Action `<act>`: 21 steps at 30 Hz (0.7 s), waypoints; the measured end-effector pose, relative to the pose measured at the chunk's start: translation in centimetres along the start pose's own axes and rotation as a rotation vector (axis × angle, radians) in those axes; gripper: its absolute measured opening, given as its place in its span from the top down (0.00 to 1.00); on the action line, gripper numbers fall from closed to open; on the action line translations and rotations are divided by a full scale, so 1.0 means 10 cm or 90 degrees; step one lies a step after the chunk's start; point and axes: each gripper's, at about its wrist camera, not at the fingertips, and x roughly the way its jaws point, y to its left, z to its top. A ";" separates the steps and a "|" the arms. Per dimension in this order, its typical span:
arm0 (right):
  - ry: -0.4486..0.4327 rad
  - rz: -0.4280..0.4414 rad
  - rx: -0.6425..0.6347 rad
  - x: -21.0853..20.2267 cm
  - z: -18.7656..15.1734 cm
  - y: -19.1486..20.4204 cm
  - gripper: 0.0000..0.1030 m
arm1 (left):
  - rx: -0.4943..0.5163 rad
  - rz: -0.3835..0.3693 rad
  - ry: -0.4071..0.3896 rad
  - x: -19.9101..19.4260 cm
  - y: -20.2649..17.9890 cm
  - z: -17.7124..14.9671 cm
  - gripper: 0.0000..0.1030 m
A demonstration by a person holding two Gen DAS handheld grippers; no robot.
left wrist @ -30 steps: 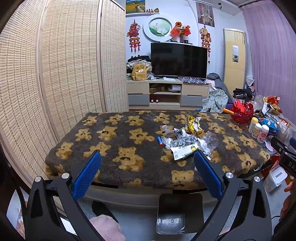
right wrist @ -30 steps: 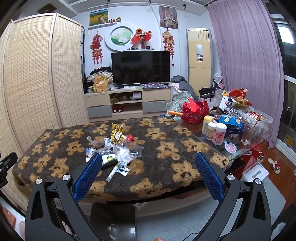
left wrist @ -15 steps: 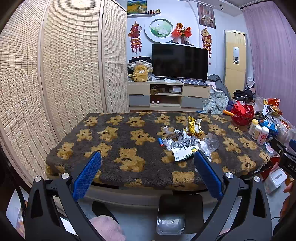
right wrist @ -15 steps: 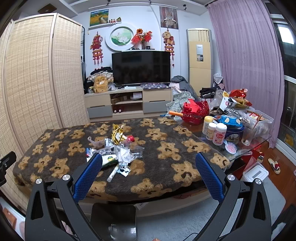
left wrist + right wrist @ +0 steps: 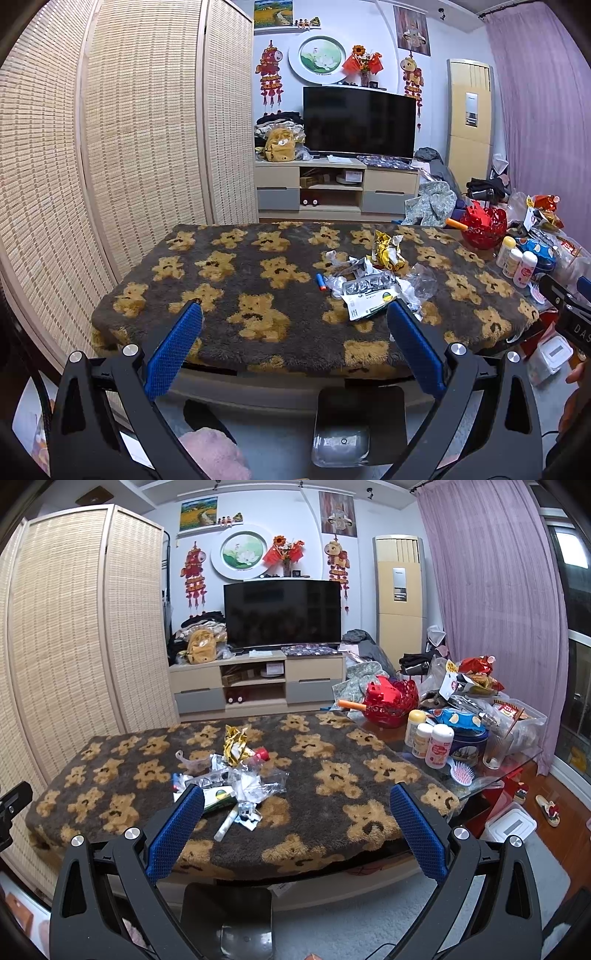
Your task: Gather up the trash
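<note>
we judge that the task is only at its beginning: the trash pile (image 5: 373, 280) lies all together on the bear-pattern blanket (image 5: 229, 280) that covers the table, a little right of its middle, and we see nothing taken away from it yet. in the pile we can tell a crumpled gold wrapper (image 5: 386, 251), an empty blister pack (image 5: 365, 286), a white and green packet (image 5: 369, 304), clear plastic film (image 5: 258, 779) and a small white tube (image 5: 226, 823) at its near edge; a small blue cap-like piece (image 5: 320, 282) lies just beside the pile. we hold the left gripper (image 5: 291, 339) and the right gripper (image 5: 295, 819) both in front of the near edge of the table, pointing forward and level, well apart from the trash. both claws are spread wide and carry nothing. a dark bin (image 5: 364, 421) stands on the floor below the near table edge, and it looks like the place for the trash.
</note>
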 end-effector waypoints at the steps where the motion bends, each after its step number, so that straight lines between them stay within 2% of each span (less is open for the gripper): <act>1: 0.001 0.000 0.000 0.00 0.00 0.01 0.02 | 0.000 0.000 0.000 0.00 0.00 0.00 0.08; 21: 0.003 0.002 0.000 0.03 -0.01 -0.01 0.02 | 0.001 0.001 0.004 0.05 -0.01 -0.02 0.08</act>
